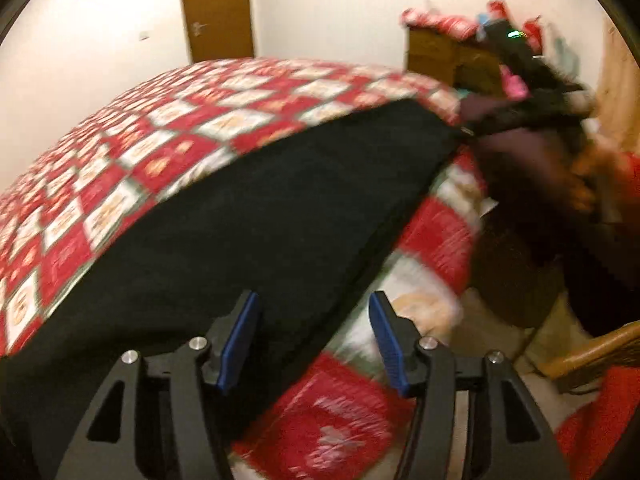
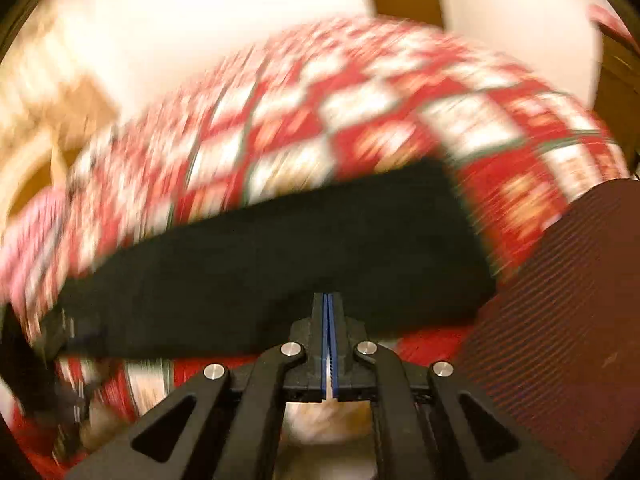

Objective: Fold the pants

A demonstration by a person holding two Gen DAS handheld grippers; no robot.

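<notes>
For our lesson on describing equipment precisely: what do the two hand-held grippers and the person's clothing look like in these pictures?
Both the left gripper and the right gripper have black plastic frames with triangular cut-outs, silver round pivot bolts and blue ribbed pads on their fingers. The left wrist view also shows the right gripper's black body with a small green light, and a red sleeve, blurred.

— What sort of place is this?
— A home, a bedroom by the look of it. A bed fills the middle of the frame, under a red and white patchwork quilt (image 1: 168, 136).
— Anything else?
— A brown wooden door (image 1: 218, 8) with a handle, top centre, set in a plain white wall (image 1: 92, 52). Upper right, a cluttered wooden cabinet (image 1: 444, 56); lower right, a wooden chair (image 1: 596, 350).
</notes>
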